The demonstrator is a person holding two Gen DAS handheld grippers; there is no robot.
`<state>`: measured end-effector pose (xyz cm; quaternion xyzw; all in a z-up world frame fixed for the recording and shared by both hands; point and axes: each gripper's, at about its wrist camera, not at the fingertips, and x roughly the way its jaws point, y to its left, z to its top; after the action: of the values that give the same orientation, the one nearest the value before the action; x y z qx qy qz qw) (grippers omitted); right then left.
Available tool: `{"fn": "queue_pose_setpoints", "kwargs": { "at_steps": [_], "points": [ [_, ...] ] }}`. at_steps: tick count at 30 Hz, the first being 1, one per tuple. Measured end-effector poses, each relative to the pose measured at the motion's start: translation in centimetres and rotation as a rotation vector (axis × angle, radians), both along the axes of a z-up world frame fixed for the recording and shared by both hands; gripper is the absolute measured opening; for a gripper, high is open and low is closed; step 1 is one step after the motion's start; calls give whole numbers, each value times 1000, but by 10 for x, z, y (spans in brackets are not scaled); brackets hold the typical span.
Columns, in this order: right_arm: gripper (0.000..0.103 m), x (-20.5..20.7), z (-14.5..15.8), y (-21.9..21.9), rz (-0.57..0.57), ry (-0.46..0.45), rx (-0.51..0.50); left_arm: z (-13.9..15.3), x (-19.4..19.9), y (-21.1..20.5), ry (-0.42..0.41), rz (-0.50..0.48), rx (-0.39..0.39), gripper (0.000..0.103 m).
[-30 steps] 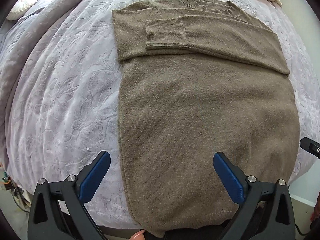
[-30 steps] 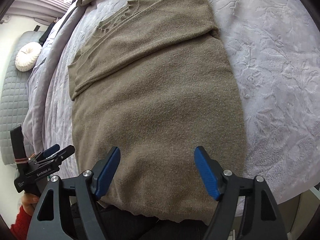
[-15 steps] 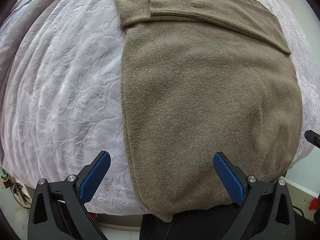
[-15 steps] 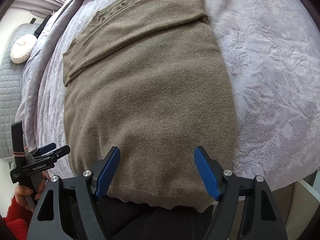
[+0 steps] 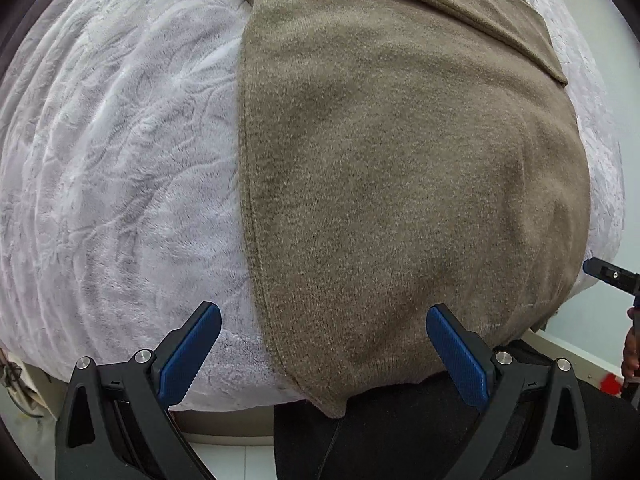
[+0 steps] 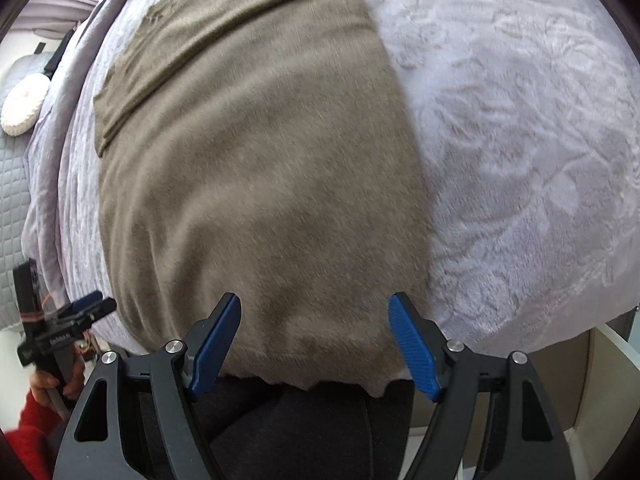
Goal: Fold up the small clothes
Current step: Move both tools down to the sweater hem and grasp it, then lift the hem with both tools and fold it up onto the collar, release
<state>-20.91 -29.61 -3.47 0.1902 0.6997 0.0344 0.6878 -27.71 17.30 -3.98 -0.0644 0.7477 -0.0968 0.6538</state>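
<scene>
Sweater (image 5: pixel 400 184) hem lies below both steeply down-pointed, wide-jawed grippers.

Left gripper (image 5: pixel 323 340) and right gripper (image 6: pixel 314 334) lowered nearer sweater (image 5: pixel 400 180) hem

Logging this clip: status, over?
Left gripper open, right gripper open, both empty above the hem. Brown sweater flat on the bedspread, sleeves folded across. Nothing in the way.

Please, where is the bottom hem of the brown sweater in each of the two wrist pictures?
Left wrist view: the hem runs along the lower middle, between the left gripper fingers.
Right wrist view: the hem lies low in the centre, between the right gripper fingers.
Shared landmark: the lilac bedspread.
</scene>
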Motion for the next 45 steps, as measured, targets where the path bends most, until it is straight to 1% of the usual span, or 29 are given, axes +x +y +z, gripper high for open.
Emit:
{"fn": "queue_pose_setpoints", "kwargs": {
  "at_steps": [2, 4, 6, 8, 12, 14, 15, 16, 17, 18, 19, 20, 22, 26, 30, 33, 35, 36, 40, 43, 44, 45],
  "points": [
    [79, -11, -10, -6, 30, 40, 35, -8, -11, 5, 18, -8, -51, 103],
    [79, -23, -24, -10, 60, 92, 57, -15, -21, 5, 26, -31, -81, 103],
    [79, -34, -39, -12, 82, 137, 72, -21, -30, 4, 32, -59, -94, 103],
    [79, -39, -51, -11, 91, 158, 84, -28, -40, 1, 45, -78, -110, 103],
    [79, -39, -68, -7, 81, 161, 98, -34, -54, -3, 46, -108, -104, 102],
    [79, -37, -72, -4, 62, 170, 134, -33, -58, -8, 43, -108, -90, 88],
    [78, -37, -71, -4, 54, 167, 157, -33, -57, -14, 42, -108, -61, 75],
    [60, -37, -69, -4, 50, 162, 170, -29, -56, -23, 35, -107, -43, 54],
    [24, -38, -68, -4, 48, 169, 166, -29, -57, -20, 32, -104, -51, 44],
    [9, -38, -64, -6, 38, 166, 180, -29, -57, -15, 36, -89, -79, 29],
    [9, -38, -58, -8, 28, 144, 202, -30, -56, -5, 43, -62, -126, 18],
    [9, -37, -51, -10, 28, 120, 219, -28, -56, 1, 52, -31, -174, 18],
    [9, -33, -33, -13, 16, 79, 278, -21, -55, 9, 51, 19, -240, 17],
    [9, -15, 5, -21, -46, -34, 402, -1, -44, 21, 12, 77, -336, 17],
    [8, 19, 41, -24, -104, -169, 490, 25, -23, 29, -83, 138, -418, 17],
    [8, 51, 66, -30, -144, -271, 558, 47, 7, 31, -171, 188, -469, 17],
    [8, 73, 79, -30, -147, -320, 579, 59, 38, 36, -225, 212, -501, 17],
    [8, 86, 84, -32, -145, -337, 585, 63, 62, 43, -242, 217, -511, 17],
    [8, 134, 101, -38, -154, -392, 602, 79, 112, 53, -306, 223, -501, 17],
    [8, 163, 114, -35, -180, -438, 616, 83, 150, 64, -330, 243, -486, 17],
    [8, 172, 116, -34, -190, -451, 618, 83, 169, 50, -338, 262, -480, 17],
    [8, 182, 119, -37, -198, -462, 617, 84, 182, 47, -347, 277, -479, 17]
  ]
}}
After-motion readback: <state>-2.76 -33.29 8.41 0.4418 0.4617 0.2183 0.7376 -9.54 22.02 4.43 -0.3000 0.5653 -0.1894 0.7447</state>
